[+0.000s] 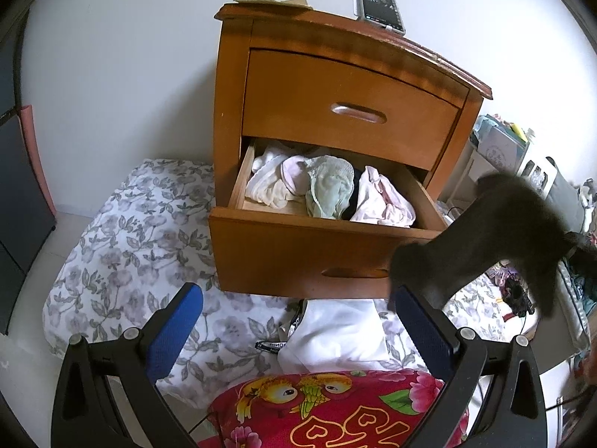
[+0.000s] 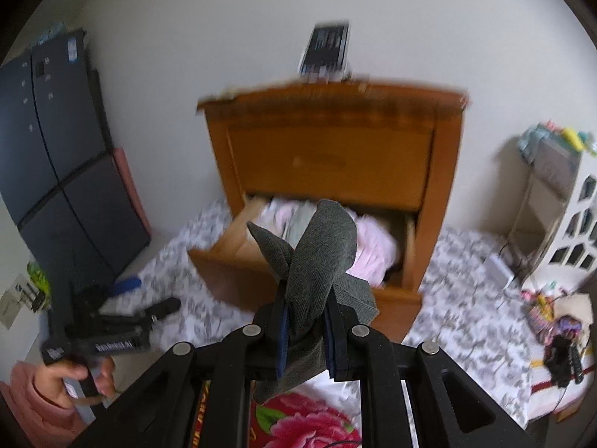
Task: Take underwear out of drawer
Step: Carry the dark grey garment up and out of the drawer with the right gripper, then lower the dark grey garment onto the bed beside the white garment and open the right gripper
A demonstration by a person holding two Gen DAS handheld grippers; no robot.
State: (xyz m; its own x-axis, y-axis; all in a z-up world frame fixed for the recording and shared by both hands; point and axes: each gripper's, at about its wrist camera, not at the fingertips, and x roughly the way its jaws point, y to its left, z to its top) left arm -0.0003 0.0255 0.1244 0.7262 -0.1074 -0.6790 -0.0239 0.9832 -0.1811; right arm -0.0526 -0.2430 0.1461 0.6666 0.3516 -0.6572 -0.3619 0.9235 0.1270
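Observation:
The wooden nightstand's lower drawer (image 1: 298,239) stands pulled out. Inside lie white (image 1: 268,183), pale green (image 1: 328,186) and pink underwear (image 1: 380,201). My right gripper (image 2: 308,317) is shut on a dark grey piece of underwear (image 2: 321,257), which sticks up between its blue pads in front of the drawer (image 2: 224,272). In the left wrist view that grey piece (image 1: 503,239) hangs blurred at the right of the drawer front. My left gripper (image 1: 294,298) is open and empty, low before the drawer. A hand (image 2: 74,377) holds it at the lower left.
The nightstand stands on floral bedding (image 1: 123,246). A white garment (image 1: 335,332) and a red flowered cloth (image 1: 328,403) lie before the drawer. A dark-screened device (image 1: 380,7) leans on the nightstand top. A dark cabinet (image 2: 56,130) stands left, a white shelf (image 2: 559,224) and clutter right.

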